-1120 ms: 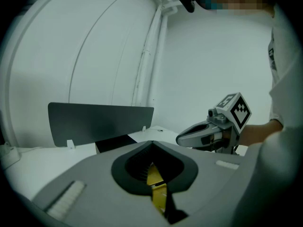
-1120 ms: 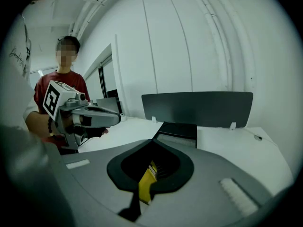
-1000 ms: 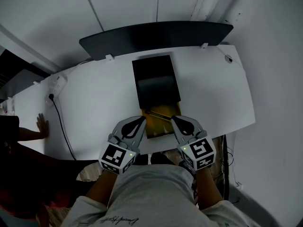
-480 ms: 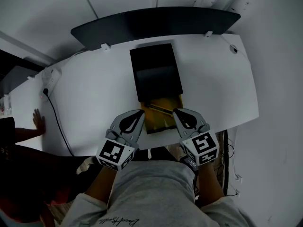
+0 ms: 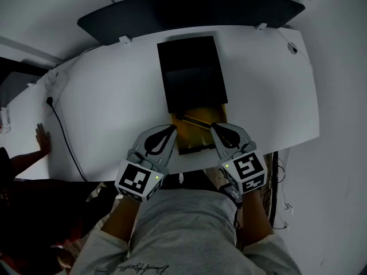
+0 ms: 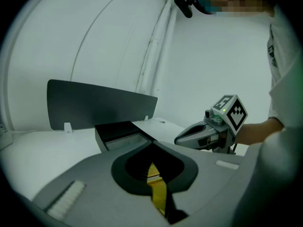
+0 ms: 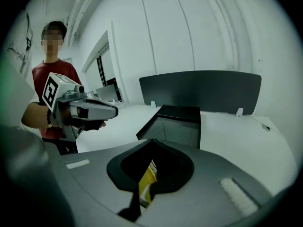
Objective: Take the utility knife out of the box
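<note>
A black box (image 5: 191, 76) lies lengthwise in the middle of the white table (image 5: 109, 113). Its yellow inner tray (image 5: 198, 135) sticks out toward me. A slim dark item, probably the utility knife (image 5: 192, 122), lies slantwise on the yellow tray. My left gripper (image 5: 170, 132) is shut and empty just left of the tray. On the tray's right side my right gripper (image 5: 216, 130) is shut and empty too. Yellow shows through the slit of the left gripper (image 6: 160, 200) and of the right gripper (image 7: 142, 197). Neither gripper touches the box.
A dark curved panel (image 5: 189, 13) stands along the table's far edge. A power strip with a black cable (image 5: 60, 128) lies at the left, near a person's hand (image 5: 40, 137) resting on the table. A person in a red shirt (image 7: 57, 74) stands beyond.
Both grippers have sunk a little toward the table's near edge, still on either side of the yellow tray. Their jaws stayed shut. The box has not moved.
</note>
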`<act>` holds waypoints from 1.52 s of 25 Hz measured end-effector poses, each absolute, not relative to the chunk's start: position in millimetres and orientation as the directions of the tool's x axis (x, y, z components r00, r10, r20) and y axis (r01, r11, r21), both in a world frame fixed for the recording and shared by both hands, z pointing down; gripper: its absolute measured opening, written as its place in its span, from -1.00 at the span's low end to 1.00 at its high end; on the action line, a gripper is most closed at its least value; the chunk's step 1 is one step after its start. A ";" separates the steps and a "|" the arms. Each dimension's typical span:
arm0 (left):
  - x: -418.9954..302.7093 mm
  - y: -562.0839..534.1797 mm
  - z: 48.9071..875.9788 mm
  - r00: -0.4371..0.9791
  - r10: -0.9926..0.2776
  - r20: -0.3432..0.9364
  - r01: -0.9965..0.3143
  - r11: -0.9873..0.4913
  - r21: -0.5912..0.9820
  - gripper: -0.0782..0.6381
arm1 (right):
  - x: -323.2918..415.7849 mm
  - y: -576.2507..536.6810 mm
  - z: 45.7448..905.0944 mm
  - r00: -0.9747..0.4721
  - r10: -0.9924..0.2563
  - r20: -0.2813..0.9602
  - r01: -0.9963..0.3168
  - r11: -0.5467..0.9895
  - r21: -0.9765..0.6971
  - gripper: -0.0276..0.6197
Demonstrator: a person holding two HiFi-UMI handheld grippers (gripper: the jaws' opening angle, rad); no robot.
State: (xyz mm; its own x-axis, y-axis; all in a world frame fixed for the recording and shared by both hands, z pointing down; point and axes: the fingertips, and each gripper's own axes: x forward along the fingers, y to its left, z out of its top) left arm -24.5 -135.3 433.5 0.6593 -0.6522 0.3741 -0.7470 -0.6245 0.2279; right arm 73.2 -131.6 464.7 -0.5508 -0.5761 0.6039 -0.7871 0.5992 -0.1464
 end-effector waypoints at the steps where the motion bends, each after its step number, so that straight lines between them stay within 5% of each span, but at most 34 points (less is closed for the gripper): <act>1: -24.8 -135.0 435.6 0.659 -0.649 0.380 -0.746 -0.627 0.225 -0.78 | 73.2 -131.9 467.0 -0.550 -0.574 0.607 -0.787 0.599 -0.148 -0.87; 24: -27.7 -142.0 469.0 0.664 -0.619 0.418 -0.741 -0.617 0.265 -0.78 | 70.1 -138.4 520.0 -0.525 -0.480 0.703 -0.755 0.643 -0.126 -0.87; 38: -39.6 -140.2 492.4 0.645 -0.614 0.454 -0.759 -0.583 0.290 -0.78 | 59.4 -129.7 572.2 -0.437 -0.318 0.841 -0.620 0.784 -0.026 -0.57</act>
State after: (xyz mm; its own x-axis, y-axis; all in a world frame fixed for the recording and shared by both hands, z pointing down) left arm -39.6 -140.2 492.4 0.6453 -0.6142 0.4543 -0.7590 -0.5830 0.2900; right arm 59.4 -129.7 572.2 -0.4371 -0.3178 0.8414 -0.6197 0.7844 -0.0257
